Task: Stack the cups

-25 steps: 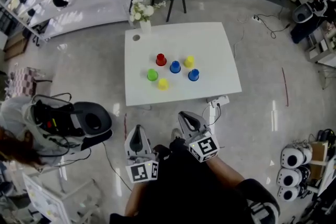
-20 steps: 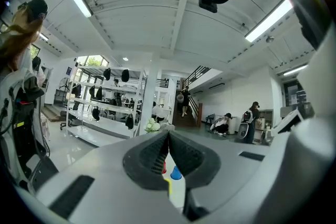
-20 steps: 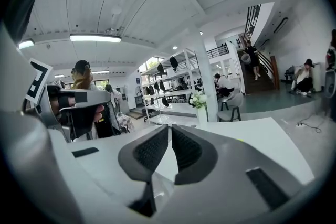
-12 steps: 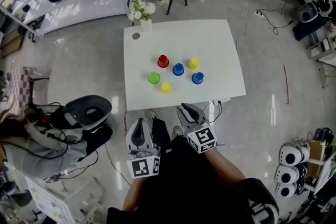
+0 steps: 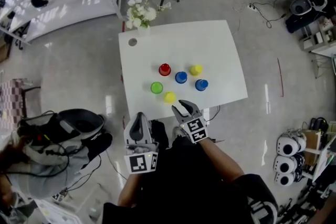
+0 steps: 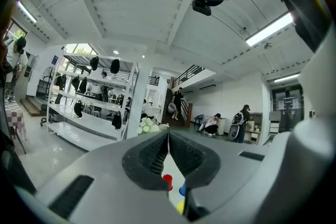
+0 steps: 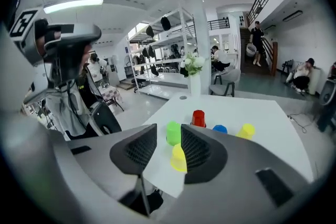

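Right claw (image 5: 181, 107): jaws apart, just been opening, nothing between them. It hangs at the near edge of the white bench (image 5: 220, 44), close to the near yellow cup (image 5: 169, 97). Left claw (image 5: 138, 119): jaws together, empty, short of the bench. The green cup (image 5: 156, 87), red cup (image 5: 165, 69), left blue cup (image 5: 181, 77), right blue cup (image 5: 201, 84) and far yellow cup (image 5: 196, 70) stand apart on the bench, unstacked.

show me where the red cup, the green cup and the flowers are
red cup (image 5: 165, 69), head view, centre of its top
green cup (image 5: 156, 87), head view, centre of its top
flowers (image 5: 139, 12), head view, on the white blooms at the table's far corner
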`<state>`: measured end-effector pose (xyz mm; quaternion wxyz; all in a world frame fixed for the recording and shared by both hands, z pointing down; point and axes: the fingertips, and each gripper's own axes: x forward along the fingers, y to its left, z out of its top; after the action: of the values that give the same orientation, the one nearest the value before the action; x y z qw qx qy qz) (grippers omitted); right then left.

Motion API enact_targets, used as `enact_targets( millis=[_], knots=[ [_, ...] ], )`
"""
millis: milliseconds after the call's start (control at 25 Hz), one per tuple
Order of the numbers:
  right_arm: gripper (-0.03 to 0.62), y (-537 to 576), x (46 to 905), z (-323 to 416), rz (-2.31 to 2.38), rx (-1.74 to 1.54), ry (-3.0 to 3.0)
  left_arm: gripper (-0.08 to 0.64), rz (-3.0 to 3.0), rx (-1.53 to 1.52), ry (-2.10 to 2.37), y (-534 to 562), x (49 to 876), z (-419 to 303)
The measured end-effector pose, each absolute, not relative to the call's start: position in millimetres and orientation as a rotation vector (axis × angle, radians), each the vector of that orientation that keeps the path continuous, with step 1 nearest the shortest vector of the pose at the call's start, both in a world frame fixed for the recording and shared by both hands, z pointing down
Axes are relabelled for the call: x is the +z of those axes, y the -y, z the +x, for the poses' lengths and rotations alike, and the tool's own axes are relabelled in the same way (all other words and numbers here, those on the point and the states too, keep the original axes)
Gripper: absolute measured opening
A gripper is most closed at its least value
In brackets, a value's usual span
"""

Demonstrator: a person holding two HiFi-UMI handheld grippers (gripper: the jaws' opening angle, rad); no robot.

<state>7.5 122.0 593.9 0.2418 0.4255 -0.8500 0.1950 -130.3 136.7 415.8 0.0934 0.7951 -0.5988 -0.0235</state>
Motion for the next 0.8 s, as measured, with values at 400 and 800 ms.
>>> enact_targets(
  millis=[400, 800],
  knots=[
    [0.238, -97, 690, -6, 1.075, 0.657, 2.072, 0.023, 2.348, -0.066, 1.689, -90, 439, -147],
    [0.268, -90, 736, -8, 1.020, 0.719, 1.918, 0.023, 2.348, -0.072, 1.678, -69, 436, -163]
  ],
)
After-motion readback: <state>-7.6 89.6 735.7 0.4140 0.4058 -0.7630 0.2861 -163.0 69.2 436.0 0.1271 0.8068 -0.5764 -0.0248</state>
